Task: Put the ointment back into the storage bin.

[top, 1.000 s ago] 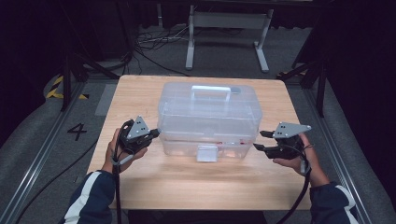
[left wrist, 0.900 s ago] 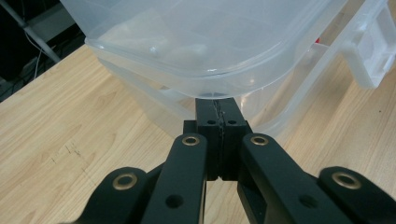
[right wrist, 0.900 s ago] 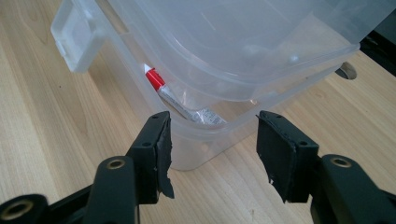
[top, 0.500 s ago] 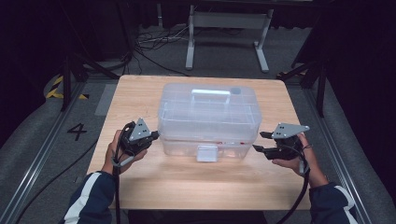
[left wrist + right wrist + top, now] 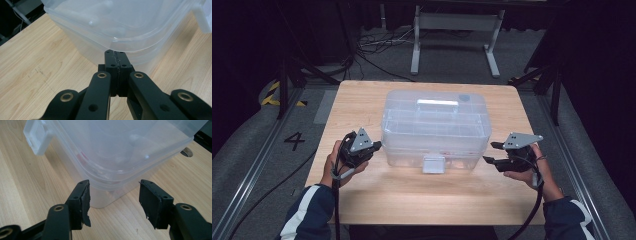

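The left claw, held in the person's left hand, has its two black jaws pressed flat together with nothing between them. Its tip sits just beside the near left corner of a clear, rectangular plastic storage box with a lid, pointing in under the lid's overhanging rim; in the left gripper view the closed tip lies at the rounded corner of the box, touching it or very nearly so.

The right claw, in the person's right hand, is spread apart and empty; its jaws have just been opening. It points inward at the near right corner of the box, a little apart from the wall. In the right gripper view the two pads frame that corner, with the box straight ahead and not yet between them.

The box stands in the middle of the light wooden surface, its long axis running left to right, spanning the gap between the two claws. A white latch hangs at the middle of its near side, roughly the same way off from each claw. The left claw is the nearer to the box.
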`<state>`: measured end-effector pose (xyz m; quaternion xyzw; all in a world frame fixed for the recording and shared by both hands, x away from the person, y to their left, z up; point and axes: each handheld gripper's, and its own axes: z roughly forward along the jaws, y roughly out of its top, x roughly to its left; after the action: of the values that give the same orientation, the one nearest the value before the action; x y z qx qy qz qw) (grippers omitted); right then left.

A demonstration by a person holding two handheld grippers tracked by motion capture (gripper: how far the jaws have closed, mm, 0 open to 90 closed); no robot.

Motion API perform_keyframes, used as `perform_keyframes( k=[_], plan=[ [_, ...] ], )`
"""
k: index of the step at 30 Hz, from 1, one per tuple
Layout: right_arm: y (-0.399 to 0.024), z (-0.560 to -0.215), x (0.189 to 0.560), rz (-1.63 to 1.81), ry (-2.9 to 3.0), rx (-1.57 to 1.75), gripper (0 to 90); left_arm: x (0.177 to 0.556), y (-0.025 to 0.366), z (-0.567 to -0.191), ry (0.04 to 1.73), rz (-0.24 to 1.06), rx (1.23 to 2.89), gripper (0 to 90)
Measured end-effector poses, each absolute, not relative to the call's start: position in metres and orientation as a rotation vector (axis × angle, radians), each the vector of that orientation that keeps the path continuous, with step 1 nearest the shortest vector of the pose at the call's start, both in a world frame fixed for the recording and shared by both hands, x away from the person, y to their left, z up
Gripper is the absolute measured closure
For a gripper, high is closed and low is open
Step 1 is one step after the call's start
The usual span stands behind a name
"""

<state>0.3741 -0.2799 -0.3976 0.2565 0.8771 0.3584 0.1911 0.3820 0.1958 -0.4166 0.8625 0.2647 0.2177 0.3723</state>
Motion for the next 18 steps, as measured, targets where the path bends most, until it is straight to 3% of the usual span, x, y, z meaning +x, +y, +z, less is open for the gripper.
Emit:
perform_keyframes(
  k=[10, 18],
  plan=[
    [-0.2790, -0.3987, 0.3746, 1.004, 2.458, 0.717, 42.7, 0.3808, 0.1970, -0.4188, 0.673, 0.560, 2.222, 89.5],
    [-0.2792, -0.3995, 0.3755, 0.996, 2.444, 0.719, 41.9, 0.3795, 0.2007, -0.4199, 0.670, 0.546, 2.225, 83.6]
  ],
)
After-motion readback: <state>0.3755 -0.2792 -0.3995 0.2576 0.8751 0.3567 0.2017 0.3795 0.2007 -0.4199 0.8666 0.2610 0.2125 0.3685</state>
